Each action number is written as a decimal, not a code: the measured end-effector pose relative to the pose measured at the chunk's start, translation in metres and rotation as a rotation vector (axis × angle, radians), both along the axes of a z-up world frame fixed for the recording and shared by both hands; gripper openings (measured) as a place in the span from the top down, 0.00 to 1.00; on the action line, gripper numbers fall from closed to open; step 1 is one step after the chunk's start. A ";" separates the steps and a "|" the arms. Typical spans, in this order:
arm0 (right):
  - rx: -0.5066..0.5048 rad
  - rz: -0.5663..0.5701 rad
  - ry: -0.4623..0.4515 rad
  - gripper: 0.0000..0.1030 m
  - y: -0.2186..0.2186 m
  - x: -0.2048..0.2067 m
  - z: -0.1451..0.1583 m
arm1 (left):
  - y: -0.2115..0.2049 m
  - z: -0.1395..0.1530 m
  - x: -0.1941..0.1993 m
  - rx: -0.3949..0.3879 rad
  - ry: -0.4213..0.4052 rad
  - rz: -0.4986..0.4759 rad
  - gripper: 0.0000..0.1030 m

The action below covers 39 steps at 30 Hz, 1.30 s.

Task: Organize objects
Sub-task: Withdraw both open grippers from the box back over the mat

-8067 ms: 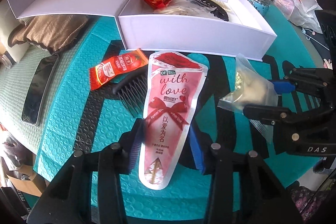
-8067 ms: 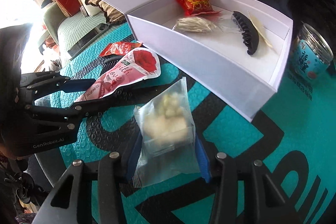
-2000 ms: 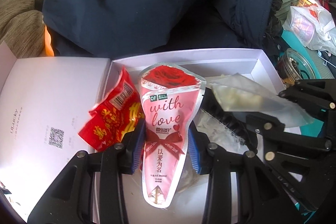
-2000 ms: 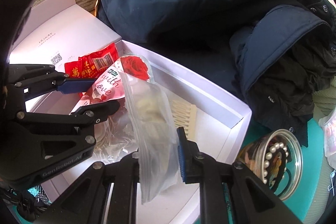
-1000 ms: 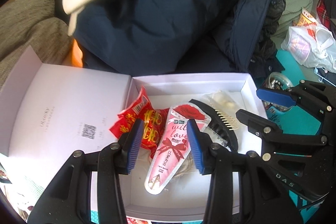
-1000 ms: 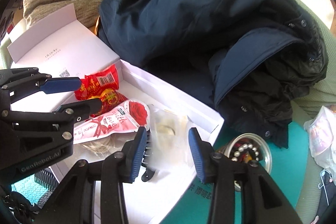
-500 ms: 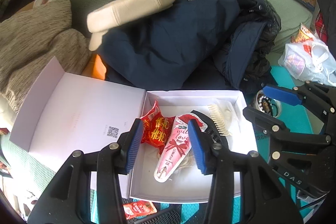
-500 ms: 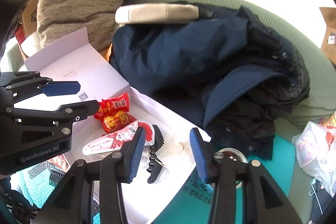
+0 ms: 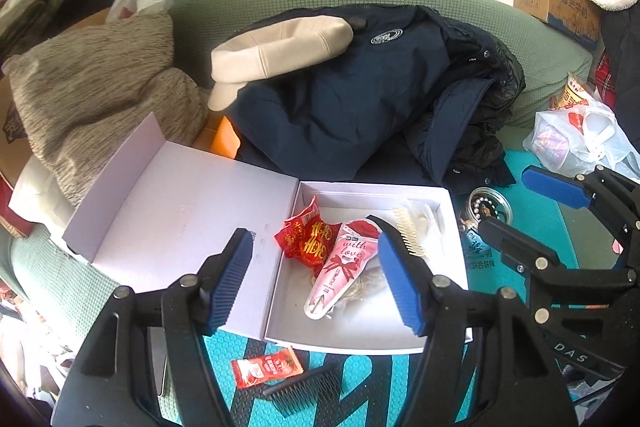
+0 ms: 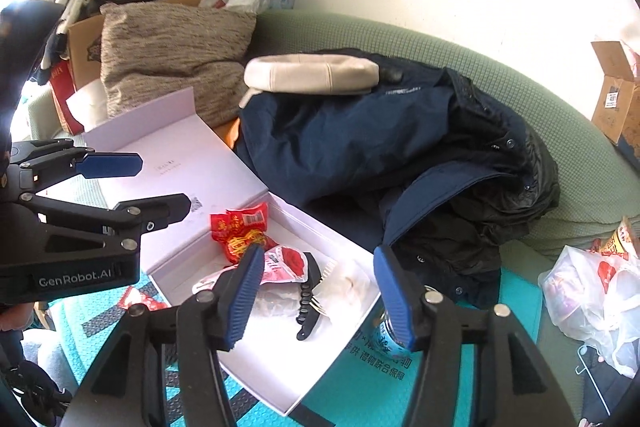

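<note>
A white box (image 9: 362,341) is seen lying open on the teal mat (image 9: 356,383), its lid (image 9: 176,211) folded out flat to the left. Inside it, a red snack packet (image 9: 306,237) is placed at the left, a pink "with love" pouch (image 9: 340,269) beside it, and a black hair claw (image 10: 306,301) and a clear bag (image 10: 350,285) further right (the bag is pale and hard to make out). On the mat just near the box, a small red sachet (image 9: 267,366) and a black comb (image 9: 306,385) are left outside, close together. A round jar of beads (image 9: 485,209) is set just right of the box.

The left gripper (image 9: 316,277) is held above the box with its blue fingers (image 9: 232,283) opening; nothing is held between them. The right gripper (image 10: 316,297) is likewise raised over the box, its fingers (image 10: 394,293) opening and empty. A navy jacket (image 9: 360,107) and a cream cap (image 9: 276,53) are piled on the green sofa (image 9: 544,67) beyond.
</note>
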State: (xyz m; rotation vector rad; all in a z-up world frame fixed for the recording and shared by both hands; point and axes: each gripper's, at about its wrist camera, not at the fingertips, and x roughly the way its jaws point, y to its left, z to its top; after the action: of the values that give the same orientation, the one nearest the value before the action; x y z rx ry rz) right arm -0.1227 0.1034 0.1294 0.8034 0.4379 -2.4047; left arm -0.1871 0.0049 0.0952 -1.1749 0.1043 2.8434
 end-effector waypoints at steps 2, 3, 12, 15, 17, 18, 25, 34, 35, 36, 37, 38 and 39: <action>-0.008 0.006 0.005 0.43 0.002 0.008 0.004 | -0.001 0.005 0.010 -0.004 0.007 0.006 0.33; -0.012 0.010 0.006 0.43 0.003 0.012 0.005 | -0.002 0.008 0.016 -0.008 0.012 0.011 0.32; -0.048 0.059 0.009 0.42 0.009 0.052 0.013 | -0.013 0.020 0.065 -0.015 0.024 0.058 0.28; -0.058 0.075 0.009 0.42 0.012 0.065 0.012 | -0.016 0.021 0.084 -0.020 0.029 0.082 0.26; -0.065 0.090 0.002 0.42 0.013 0.075 0.011 | -0.019 0.021 0.094 -0.019 0.030 0.094 0.25; -0.066 0.100 -0.001 0.42 0.013 0.079 0.010 | -0.020 0.021 0.099 -0.020 0.028 0.099 0.24; -0.086 0.144 -0.043 0.42 0.018 0.107 -0.001 | -0.028 0.010 0.134 -0.010 0.009 0.132 0.24; -0.091 0.167 -0.114 0.42 0.024 0.129 -0.027 | -0.039 -0.027 0.167 0.029 -0.054 0.166 0.24; -0.090 0.170 -0.122 0.42 0.024 0.131 -0.030 | -0.041 -0.031 0.169 0.036 -0.060 0.168 0.24; -0.090 0.174 -0.131 0.42 0.024 0.133 -0.034 | -0.042 -0.036 0.172 0.041 -0.069 0.173 0.24; -0.090 0.176 -0.139 0.42 0.024 0.134 -0.037 | -0.043 -0.040 0.173 0.043 -0.079 0.175 0.24; -0.090 0.177 -0.148 0.42 0.024 0.136 -0.040 | -0.043 -0.044 0.175 0.049 -0.087 0.175 0.24; -0.089 0.181 -0.158 0.42 0.023 0.138 -0.044 | -0.044 -0.049 0.177 0.054 -0.095 0.174 0.24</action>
State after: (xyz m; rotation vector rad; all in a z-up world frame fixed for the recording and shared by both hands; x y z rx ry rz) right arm 0.0158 0.1267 0.0853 0.8681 0.3240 -2.1603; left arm -0.0101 -0.0396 0.0466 -1.3680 -0.0839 2.9088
